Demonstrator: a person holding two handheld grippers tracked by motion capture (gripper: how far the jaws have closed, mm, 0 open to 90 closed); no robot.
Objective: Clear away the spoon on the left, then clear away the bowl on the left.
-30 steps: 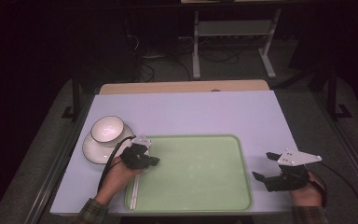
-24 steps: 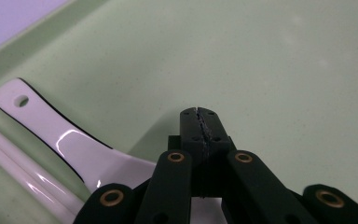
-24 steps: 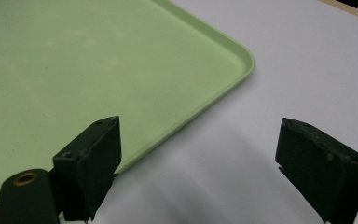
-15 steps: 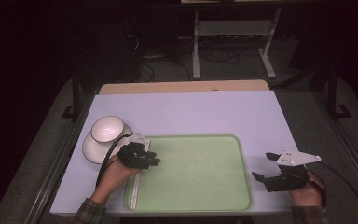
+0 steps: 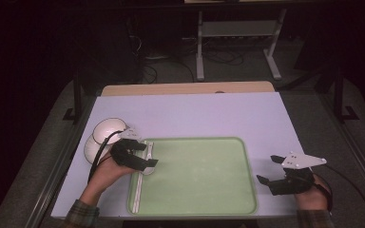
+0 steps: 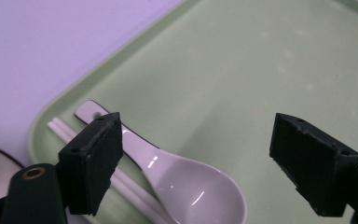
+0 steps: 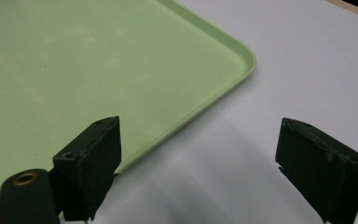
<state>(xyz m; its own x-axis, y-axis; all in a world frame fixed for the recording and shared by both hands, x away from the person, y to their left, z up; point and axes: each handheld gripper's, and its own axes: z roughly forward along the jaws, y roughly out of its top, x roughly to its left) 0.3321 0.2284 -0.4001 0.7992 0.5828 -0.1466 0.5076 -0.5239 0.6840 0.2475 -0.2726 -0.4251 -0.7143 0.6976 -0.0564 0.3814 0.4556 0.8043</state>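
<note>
A light green tray (image 5: 204, 175) lies on the white table. Along its left side rest a white spoon (image 5: 147, 169) and white chopsticks (image 5: 137, 190). My left gripper (image 5: 148, 155) hovers open over the spoon. In the left gripper view the spoon (image 6: 186, 186) lies below and between the jaws, untouched, with the chopsticks (image 6: 58, 128) beside it on the tray (image 6: 237, 70). My right gripper (image 5: 270, 170) is open, low over the table just right of the tray. The right gripper view has the tray's corner (image 7: 74, 56) under the open gripper (image 7: 200, 144).
A white bowl on a saucer (image 5: 105, 130) stands on the table left of the tray, close behind my left hand. A wooden strip (image 5: 185, 88) borders the table's far edge. Dark floor, cables and a metal stand lie beyond.
My left gripper has drifted slightly left over the tray's left side. The right gripper has stayed in place.
</note>
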